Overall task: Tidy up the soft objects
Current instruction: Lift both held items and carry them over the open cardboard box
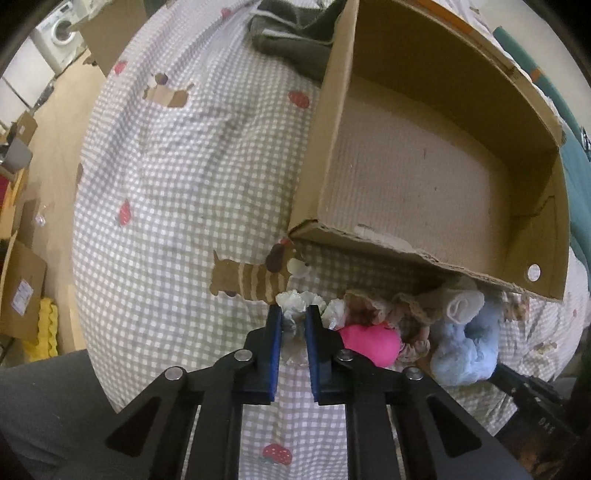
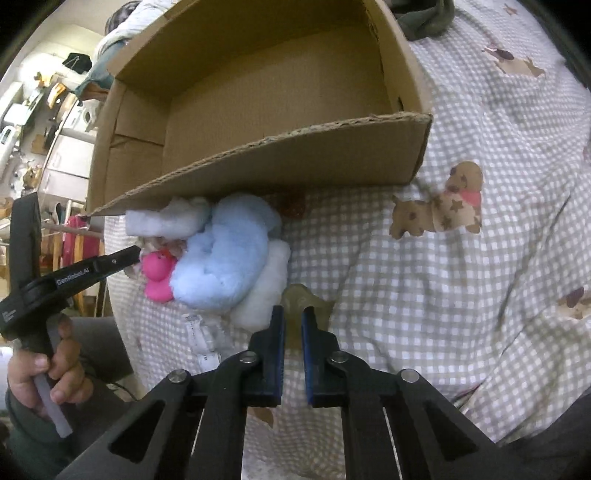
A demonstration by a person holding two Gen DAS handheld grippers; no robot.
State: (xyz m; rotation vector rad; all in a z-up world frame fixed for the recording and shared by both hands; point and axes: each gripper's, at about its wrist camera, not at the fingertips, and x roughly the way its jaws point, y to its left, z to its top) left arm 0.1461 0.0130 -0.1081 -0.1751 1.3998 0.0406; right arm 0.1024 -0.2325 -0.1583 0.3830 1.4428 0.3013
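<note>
An empty cardboard box (image 1: 417,177) lies on a checked bedspread (image 1: 177,184); it also shows in the right wrist view (image 2: 258,92). A heap of soft things lies against its near wall: a pink toy (image 1: 369,343) (image 2: 159,275), a light blue plush (image 1: 465,347) (image 2: 225,266), a white roll (image 1: 461,306) and white fluff (image 2: 266,291). My left gripper (image 1: 294,314) is shut on a white crinkly scrunchie (image 1: 295,301). My right gripper (image 2: 293,317) is shut on a translucent olive soft piece (image 2: 303,299) beside the heap. The left gripper shows at the left of the right wrist view (image 2: 122,258).
A dark green towel (image 1: 291,33) lies on the bed beyond the box. Cardboard boxes (image 1: 22,291) and a washing machine (image 1: 59,33) stand on the floor at the left. The bed drops off at its left edge.
</note>
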